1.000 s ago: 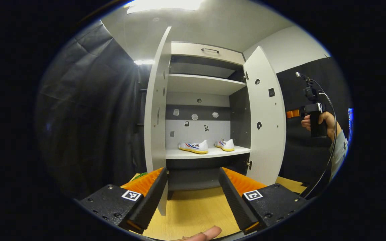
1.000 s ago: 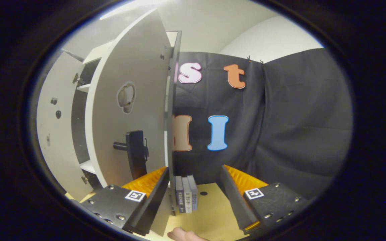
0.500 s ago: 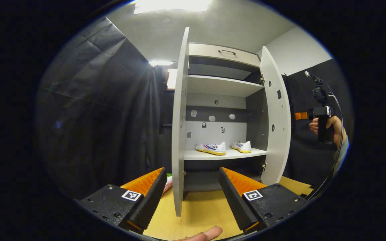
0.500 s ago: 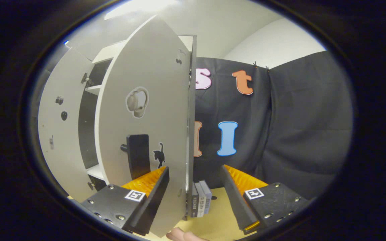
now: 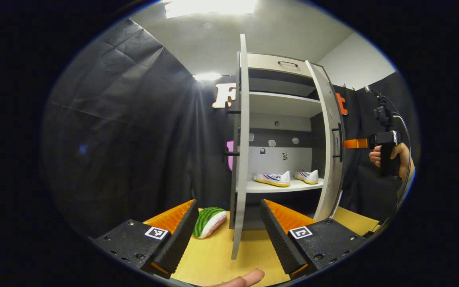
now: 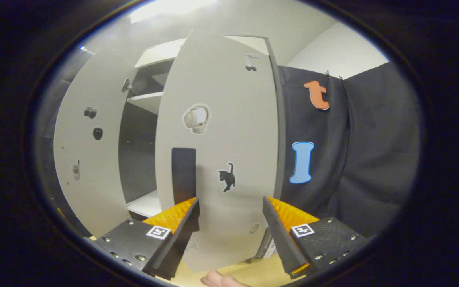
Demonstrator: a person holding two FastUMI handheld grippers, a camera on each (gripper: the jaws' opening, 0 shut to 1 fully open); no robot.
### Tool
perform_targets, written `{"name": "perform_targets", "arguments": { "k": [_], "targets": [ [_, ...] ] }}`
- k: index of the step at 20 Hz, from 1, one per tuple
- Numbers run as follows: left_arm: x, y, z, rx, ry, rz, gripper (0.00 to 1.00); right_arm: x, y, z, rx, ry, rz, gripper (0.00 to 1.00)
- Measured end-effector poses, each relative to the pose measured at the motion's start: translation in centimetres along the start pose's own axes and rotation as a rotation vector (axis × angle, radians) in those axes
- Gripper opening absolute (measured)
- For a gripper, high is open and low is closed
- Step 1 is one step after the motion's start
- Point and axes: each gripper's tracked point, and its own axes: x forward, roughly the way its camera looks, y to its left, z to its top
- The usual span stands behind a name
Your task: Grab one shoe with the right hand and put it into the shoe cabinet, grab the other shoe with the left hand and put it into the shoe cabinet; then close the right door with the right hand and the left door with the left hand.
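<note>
The left door (image 5: 240, 151) stands edge-on before the cabinet opening; a gap remains between it and the right door (image 5: 330, 151).

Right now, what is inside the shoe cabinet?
Two white shoes sit side by side on the lower shelf of the shoe cabinet. The upper shelf looks bare. The half-open right door covers the right edge.

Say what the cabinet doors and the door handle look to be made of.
Right door: seemingly laminated board, matte pale grey; flat face, thin dark edge. Left door: seemingly the same, seen edge-on. Handle: matte black, plastic or painted metal; cannot tell which.
</note>
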Motion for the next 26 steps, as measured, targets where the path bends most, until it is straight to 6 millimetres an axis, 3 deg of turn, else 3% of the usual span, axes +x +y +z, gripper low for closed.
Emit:
{"name": "perform_targets", "arguments": {
  "k": [5,10,12,13,14,16,17,19,21,26],
  "targets": [
    [0.5,3.9,0.7,-0.003,-0.004,0.072,0.95,-1.6,1.4,-0.5,0.039,-0.002,0.032,0.94],
    [1.4,7.7,1.0,0.013,-0.004,0.15,0.95,-4.3,0.8,-0.9,0.08,-0.019,0.044,0.92],
    [1.6,9.8,1.6,0.011,-0.013,0.203,0.95,-5.6,0.5,-1.2,0.067,-0.024,0.047,0.96],
    [1.8,10.8,1.9,0.006,-0.017,0.227,0.94,-6.2,0.5,-1.3,0.056,-0.03,0.054,0.92],
    [2.1,11.8,1.9,0.01,-0.016,0.244,0.94,-6.9,0.5,-1.4,0.049,-0.034,0.057,0.97],
    [2.6,13.8,2.2,0.028,-0.01,0.301,0.95,-8.1,0.3,-1.6,0.045,-0.045,0.059,0.97],
    [3.0,14.7,2.7,0.045,-0.019,0.319,0.94,-8.8,0.4,-1.6,0.046,-0.048,0.061,0.92],
    [3.5,15.9,4.2,0.076,-0.048,0.363,0.95,-10.1,0.7,-1.7,0.047,-0.059,0.074,0.97],
    [4.3,16.4,5.4,0.081,-0.076,0.383,0.92,-11.5,0.6,-1.8,0.032,-0.072,0.069,0.94],
    [7.2,17.2,6.0,0.066,-0.052,0.4,0.92,-14.5,0.2,-2.0,0.017,-0.103,0.049,0.92]
  ]
}}
